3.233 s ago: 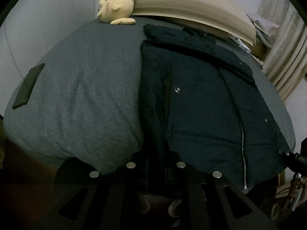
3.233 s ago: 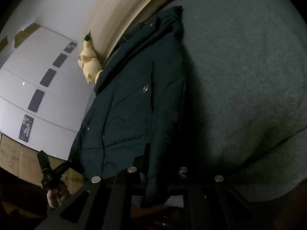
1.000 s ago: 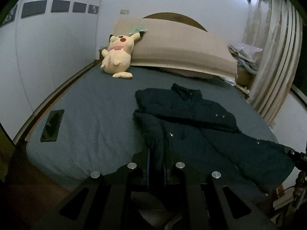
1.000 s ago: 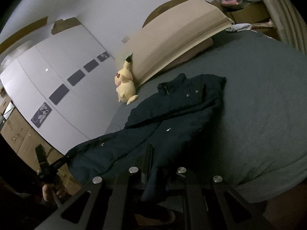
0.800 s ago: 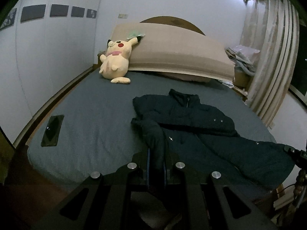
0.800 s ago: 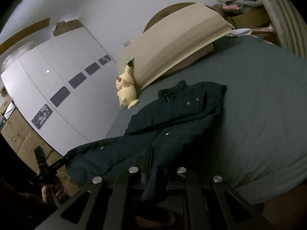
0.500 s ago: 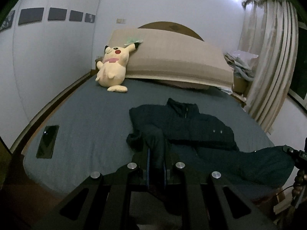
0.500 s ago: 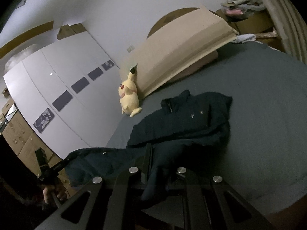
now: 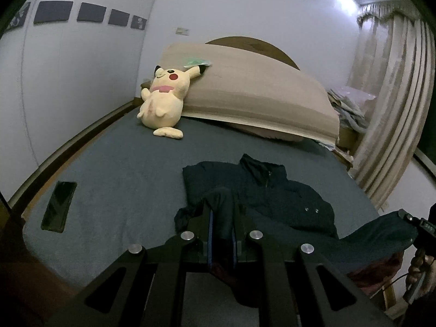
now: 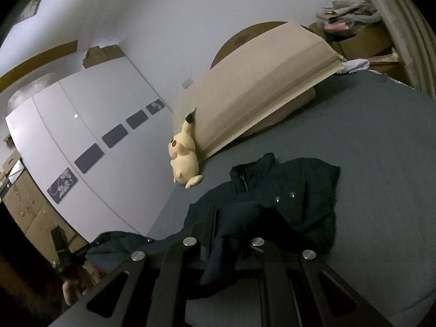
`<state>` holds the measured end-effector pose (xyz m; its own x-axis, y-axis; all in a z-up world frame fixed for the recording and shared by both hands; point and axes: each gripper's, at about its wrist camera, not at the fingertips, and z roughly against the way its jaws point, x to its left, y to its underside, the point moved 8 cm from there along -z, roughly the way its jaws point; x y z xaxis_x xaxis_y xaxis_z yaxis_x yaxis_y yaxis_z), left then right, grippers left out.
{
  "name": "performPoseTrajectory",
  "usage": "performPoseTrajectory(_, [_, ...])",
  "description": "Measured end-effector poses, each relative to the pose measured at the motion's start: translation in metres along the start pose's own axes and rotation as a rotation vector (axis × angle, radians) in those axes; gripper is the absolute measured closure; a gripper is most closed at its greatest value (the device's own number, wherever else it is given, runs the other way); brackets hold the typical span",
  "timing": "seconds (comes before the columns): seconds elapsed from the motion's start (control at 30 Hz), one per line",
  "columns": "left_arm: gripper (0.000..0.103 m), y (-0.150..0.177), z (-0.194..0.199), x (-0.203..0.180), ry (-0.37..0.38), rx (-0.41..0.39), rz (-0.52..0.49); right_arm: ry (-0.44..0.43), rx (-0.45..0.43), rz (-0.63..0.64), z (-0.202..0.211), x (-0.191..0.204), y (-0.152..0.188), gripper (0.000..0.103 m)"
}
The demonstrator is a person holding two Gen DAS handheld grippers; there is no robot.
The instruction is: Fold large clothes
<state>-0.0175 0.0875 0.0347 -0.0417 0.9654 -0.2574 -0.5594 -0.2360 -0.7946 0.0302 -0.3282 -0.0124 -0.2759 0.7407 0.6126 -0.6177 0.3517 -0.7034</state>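
A dark navy padded jacket (image 9: 275, 190) lies on the grey bed (image 9: 122, 169), collar toward the headboard; it also shows in the right wrist view (image 10: 297, 196). My left gripper (image 9: 221, 212) is shut on the jacket's hem at one bottom corner and holds it lifted above the bed. My right gripper (image 10: 230, 223) is shut on the other bottom corner, also lifted. The lower half of the jacket hangs between the two grippers and curls over the upper half. The right gripper shows in the left wrist view (image 9: 417, 223) at the far right.
A yellow plush toy (image 9: 163, 103) leans against a beige cushion (image 9: 259, 100) at the headboard. A black phone (image 9: 58, 205) lies near the bed's left edge. Curtains (image 9: 392, 109) hang at the right. White wardrobe doors (image 10: 81, 147) stand beyond the bed's left side.
Both grippers have lifted the jacket's bottom hem and carried it toward the collar. The jacket, flat at first, now bunches and doubles over on itself.
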Motion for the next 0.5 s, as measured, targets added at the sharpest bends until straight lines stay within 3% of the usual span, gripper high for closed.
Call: performPoseTrajectory(0.5, [0.092, -0.027, -0.058, -0.002, -0.047, 0.035, -0.009, 0.073, -0.031, -0.072, -0.044, -0.027, -0.025, 0.093])
